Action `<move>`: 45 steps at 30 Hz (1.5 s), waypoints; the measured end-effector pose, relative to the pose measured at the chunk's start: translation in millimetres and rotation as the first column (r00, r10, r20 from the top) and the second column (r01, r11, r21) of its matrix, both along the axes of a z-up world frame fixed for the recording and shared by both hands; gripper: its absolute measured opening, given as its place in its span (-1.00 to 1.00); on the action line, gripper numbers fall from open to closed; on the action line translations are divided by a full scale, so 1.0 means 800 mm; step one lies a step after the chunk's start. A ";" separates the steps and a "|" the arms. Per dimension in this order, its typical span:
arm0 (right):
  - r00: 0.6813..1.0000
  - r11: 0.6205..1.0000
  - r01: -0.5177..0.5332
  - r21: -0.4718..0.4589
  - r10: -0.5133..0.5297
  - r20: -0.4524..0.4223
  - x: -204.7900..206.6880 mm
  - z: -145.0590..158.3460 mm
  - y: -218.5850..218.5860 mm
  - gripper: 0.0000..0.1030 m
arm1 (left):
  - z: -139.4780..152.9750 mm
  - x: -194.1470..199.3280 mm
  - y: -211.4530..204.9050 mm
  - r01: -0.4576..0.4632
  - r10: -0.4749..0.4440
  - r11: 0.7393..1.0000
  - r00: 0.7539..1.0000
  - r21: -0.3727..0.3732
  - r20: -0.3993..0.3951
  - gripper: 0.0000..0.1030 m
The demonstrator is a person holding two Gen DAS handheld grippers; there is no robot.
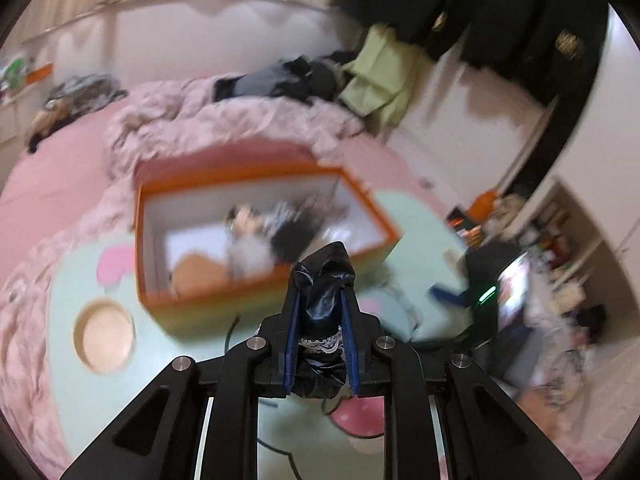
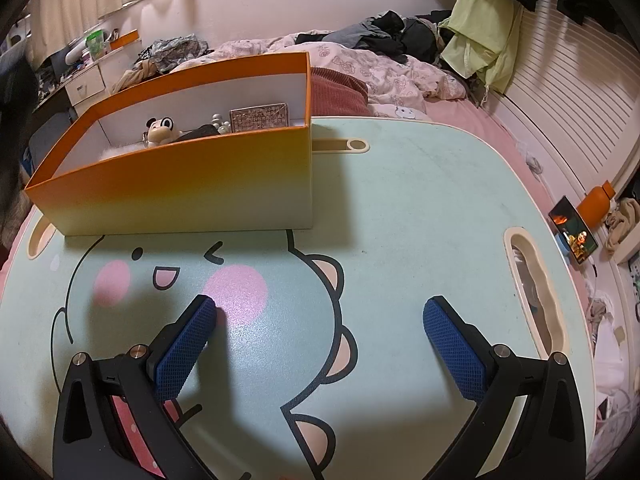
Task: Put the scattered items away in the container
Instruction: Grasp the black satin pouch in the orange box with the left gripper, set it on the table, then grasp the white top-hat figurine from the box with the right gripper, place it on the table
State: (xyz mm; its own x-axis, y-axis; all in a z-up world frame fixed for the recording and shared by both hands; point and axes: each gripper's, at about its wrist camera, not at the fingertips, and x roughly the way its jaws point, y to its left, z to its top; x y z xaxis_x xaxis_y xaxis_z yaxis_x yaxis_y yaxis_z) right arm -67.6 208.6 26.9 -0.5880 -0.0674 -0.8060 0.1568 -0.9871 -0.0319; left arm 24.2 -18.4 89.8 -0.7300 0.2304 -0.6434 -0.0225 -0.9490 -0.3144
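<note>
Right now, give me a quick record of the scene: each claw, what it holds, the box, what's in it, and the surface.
left claw: shut on a shiny black item with lace trim, short of the box
right claw: open, empty, over the table
box: orange, open top, upright on the table
box contents: panda toy, patterned card, other small things, unclear
table: mint green, cartoon face print, on a bed
</note>
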 end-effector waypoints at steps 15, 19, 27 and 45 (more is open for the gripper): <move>1.000 1.000 0.002 0.001 -0.002 -0.002 0.000 0.000 0.000 0.99 | -0.048 0.043 0.002 -0.223 0.226 0.974 0.962 0.036 -0.154 0.56; 1.000 1.000 0.001 -0.004 -0.001 -0.002 0.000 -0.001 0.001 0.99 | -0.058 0.058 0.000 -0.229 0.225 0.973 0.964 -0.011 -0.143 0.80; 0.999 0.988 -0.010 -0.151 0.003 -0.045 0.012 0.026 0.021 0.68 | -0.070 0.080 0.000 -0.248 0.236 0.967 0.958 -0.057 -0.162 0.80; 0.937 0.923 -0.342 -0.175 0.350 0.015 -0.109 0.199 -0.142 -0.04 | -0.078 0.083 -0.038 -0.378 0.378 0.925 0.915 0.027 -0.141 0.81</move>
